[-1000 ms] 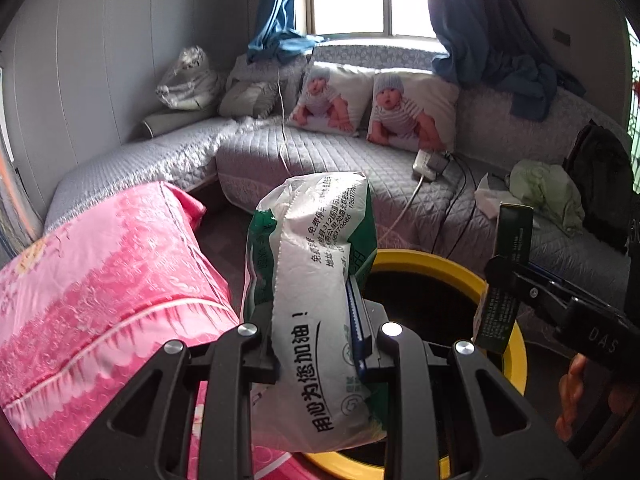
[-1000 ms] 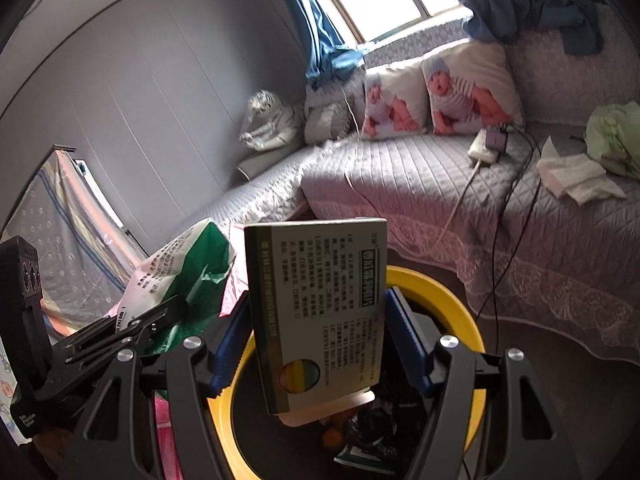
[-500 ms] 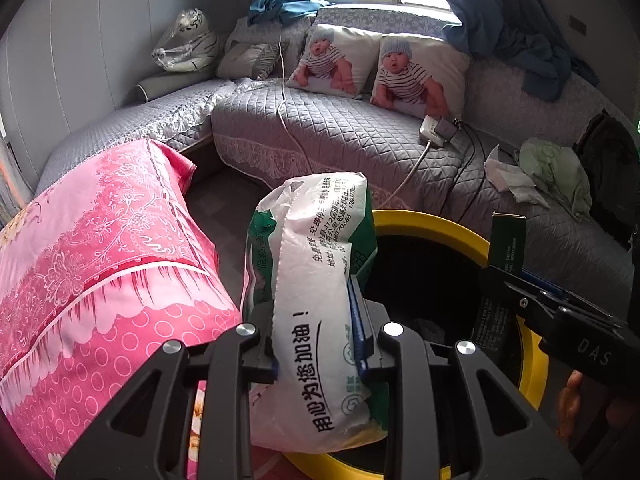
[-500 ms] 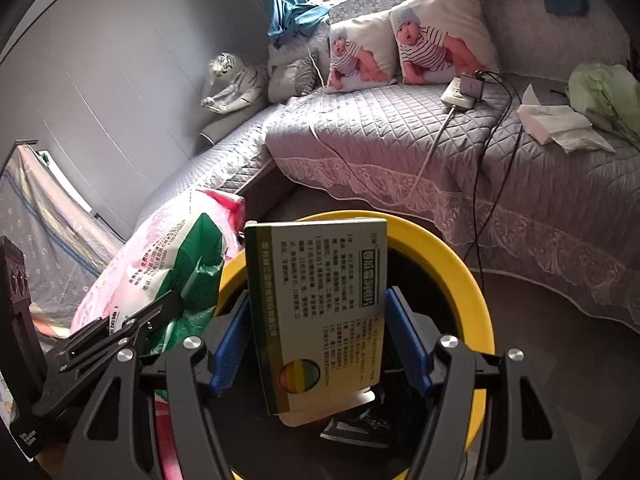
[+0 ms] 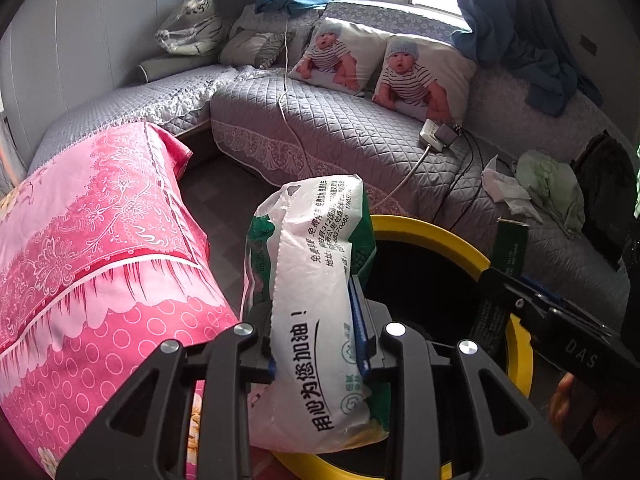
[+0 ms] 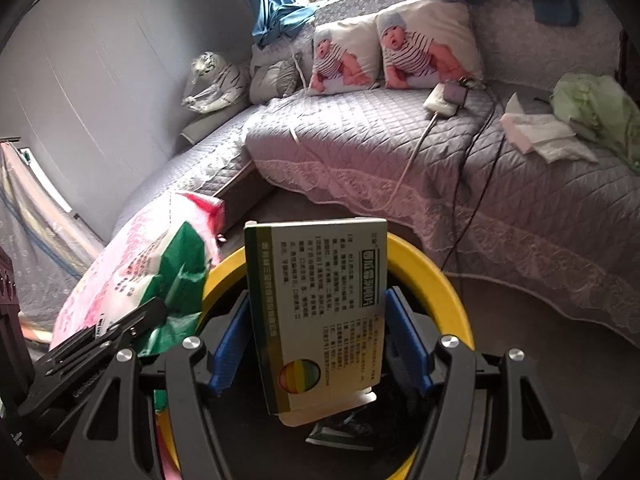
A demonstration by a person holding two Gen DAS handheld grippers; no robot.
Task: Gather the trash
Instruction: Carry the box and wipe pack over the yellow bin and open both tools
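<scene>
My left tool (image 5: 318, 354) has the crumpled white-and-green plastic bag with black printed characters (image 5: 320, 308) between its blue pads; its jaws are opening at this moment, though the pads still press the bag's sides. The bag hangs at the near rim of the round yellow-rimmed trash bin (image 5: 436, 236), which sits just ahead of and below the tool, with a pink floral quilt (image 5: 100, 260) bulging to the tool's left. My right tool (image 6: 318, 344) is clamped on a flat cardboard medicine box with a green edge and a rainbow circle (image 6: 320, 312), held upright directly above the bin's dark opening (image 6: 424, 276). Beyond both tools lies a grey quilted sofa cover (image 6: 360, 140).
</scene>
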